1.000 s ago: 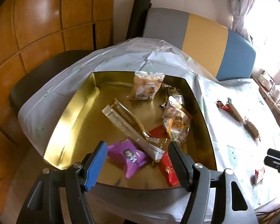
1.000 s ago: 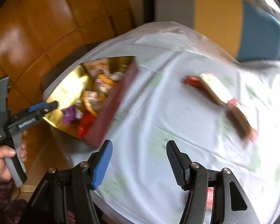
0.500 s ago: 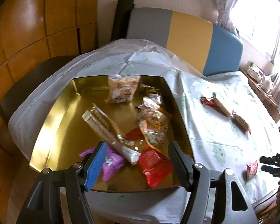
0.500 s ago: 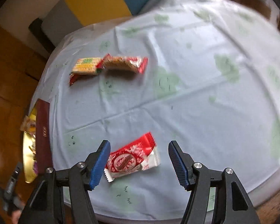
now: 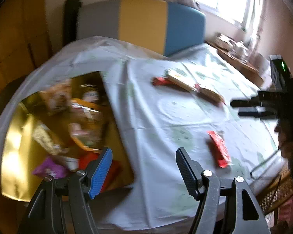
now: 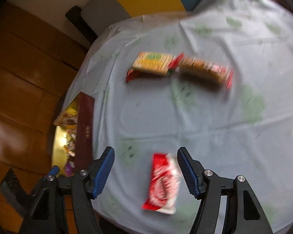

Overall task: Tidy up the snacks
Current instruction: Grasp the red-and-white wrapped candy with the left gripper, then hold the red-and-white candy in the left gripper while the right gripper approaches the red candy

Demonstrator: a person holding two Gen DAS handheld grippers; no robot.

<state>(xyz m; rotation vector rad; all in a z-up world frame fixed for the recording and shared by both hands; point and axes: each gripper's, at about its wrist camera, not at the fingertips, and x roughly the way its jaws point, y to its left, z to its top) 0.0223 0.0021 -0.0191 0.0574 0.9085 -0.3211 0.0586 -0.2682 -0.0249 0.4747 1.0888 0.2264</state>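
A gold-lined box (image 5: 15, 156) holding several snack packs sits at the table's left edge; it also shows in the right wrist view (image 6: 85, 128). My left gripper (image 5: 144, 173) is open and empty, over the cloth beside the box. My right gripper (image 6: 146, 173) is open, its jaws on either side of a red and white snack pack (image 6: 163, 183) lying on the cloth, without touching it. The same pack (image 5: 218, 148) shows in the left wrist view, with my right gripper (image 5: 246, 108) above it. A cracker pack (image 6: 153, 63) and a brown biscuit pack (image 6: 205, 70) lie mid-table.
A white cloth with green print covers the table (image 6: 205, 117). A grey, yellow and blue bench back (image 5: 142, 23) stands behind it. A wooden shelf with glassware (image 5: 236, 54) is at the far right. Wood panelling (image 6: 19, 78) is at the left.
My left gripper has swung right, from over the box toward the open cloth. My right gripper has closed in on the red and white pack, which has turned lengthwise between the jaws.
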